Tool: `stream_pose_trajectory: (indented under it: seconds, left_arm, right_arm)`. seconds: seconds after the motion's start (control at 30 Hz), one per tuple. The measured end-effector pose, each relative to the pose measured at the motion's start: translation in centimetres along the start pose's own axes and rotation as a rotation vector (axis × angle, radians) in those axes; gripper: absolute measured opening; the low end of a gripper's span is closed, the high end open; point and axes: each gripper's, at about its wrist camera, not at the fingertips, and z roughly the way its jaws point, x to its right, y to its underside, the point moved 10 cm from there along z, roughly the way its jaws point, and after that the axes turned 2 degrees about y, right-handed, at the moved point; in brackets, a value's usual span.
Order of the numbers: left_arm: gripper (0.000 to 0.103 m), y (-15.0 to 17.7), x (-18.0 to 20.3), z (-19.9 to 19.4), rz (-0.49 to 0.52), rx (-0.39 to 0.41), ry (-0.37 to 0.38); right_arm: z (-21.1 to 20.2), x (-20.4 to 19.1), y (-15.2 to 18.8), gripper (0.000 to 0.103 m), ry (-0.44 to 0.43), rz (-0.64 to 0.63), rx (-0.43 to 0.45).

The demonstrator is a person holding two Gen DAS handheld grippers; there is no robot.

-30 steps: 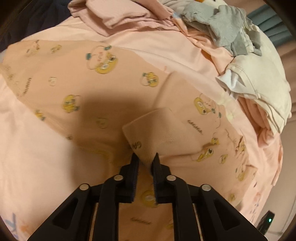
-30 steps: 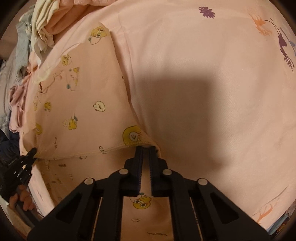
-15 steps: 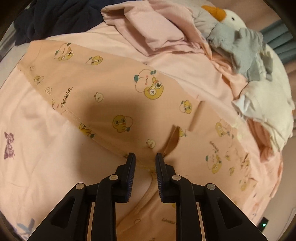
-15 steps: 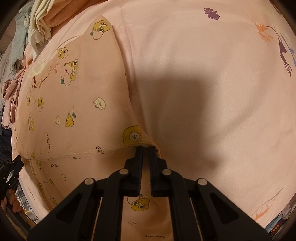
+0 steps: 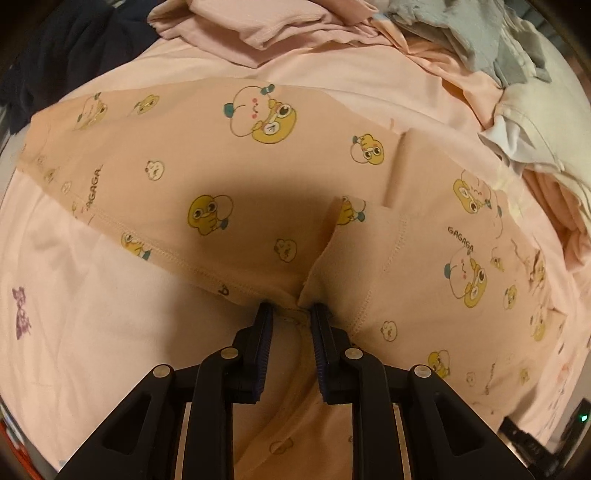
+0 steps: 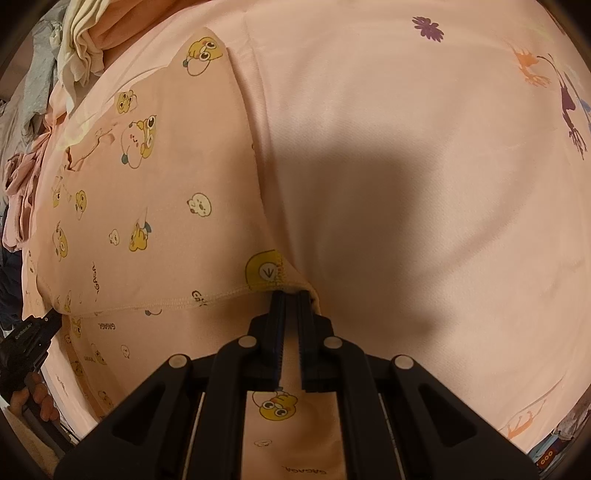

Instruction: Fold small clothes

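A peach garment printed with yellow cartoon ducks (image 5: 258, 177) lies folded over on the pink bed sheet (image 5: 81, 314). My left gripper (image 5: 291, 310) has its jaws apart at the garment's hemmed corner, with loose cloth between them. In the right wrist view the same garment (image 6: 155, 206) fills the left half. My right gripper (image 6: 291, 295) is shut on the garment's other hem corner beside a yellow duck print. The left gripper (image 6: 33, 332) shows at the far left of that view, held by a hand.
A pile of other clothes lies at the back: pink pieces (image 5: 266, 22), a grey garment (image 5: 480, 40), cream and white ones (image 5: 535, 122) and dark cloth (image 5: 55, 55). The pink sheet (image 6: 424, 166) with purple and orange prints spreads to the right.
The left gripper's jaws have opened wider and let the garment's folded corner settle flat on the layer below. The right gripper keeps its hold and has barely moved.
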Motion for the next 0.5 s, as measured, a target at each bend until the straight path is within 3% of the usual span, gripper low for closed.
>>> stream_pose_trajectory:
  seconds: [0.13, 0.2, 0.27, 0.33, 0.37, 0.4, 0.5]
  left_arm:
    - [0.021, 0.3, -1.5, -1.1, -0.054, -0.031, 0.021]
    - [0.021, 0.0, -4.1, -2.0, -0.096, -0.027, -0.035]
    - [0.021, -0.5, -6.9, -3.2, -0.189, 0.002, 0.000]
    - [0.036, -0.7, -9.4, -3.9, -0.289, -0.003, 0.060]
    - [0.054, -0.9, -11.2, -4.2, -0.355, -0.005, 0.096]
    - [0.064, -1.2, -12.9, -4.6, -0.411, 0.015, 0.120]
    - [0.065, -2.3, -17.1, -5.6, -0.508, 0.060, 0.120]
  right_arm:
    - [-0.4, -0.8, 0.7, 0.004, 0.033, -0.015, -0.005]
    - [-0.3, -1.3, 0.8, 0.004, 0.056, -0.034, -0.007]
    - [-0.3, -1.8, 0.8, 0.006, 0.075, -0.061, -0.006]
    - [0.0, -2.8, 1.2, 0.007, 0.094, -0.085, -0.006]
    - [0.1, -2.9, 1.2, 0.007, 0.099, -0.090, -0.007]
    - [0.2, -3.0, 1.2, 0.007, 0.099, -0.088, -0.010]
    - [0.0, -3.0, 1.1, 0.007, 0.071, -0.052, -0.012]
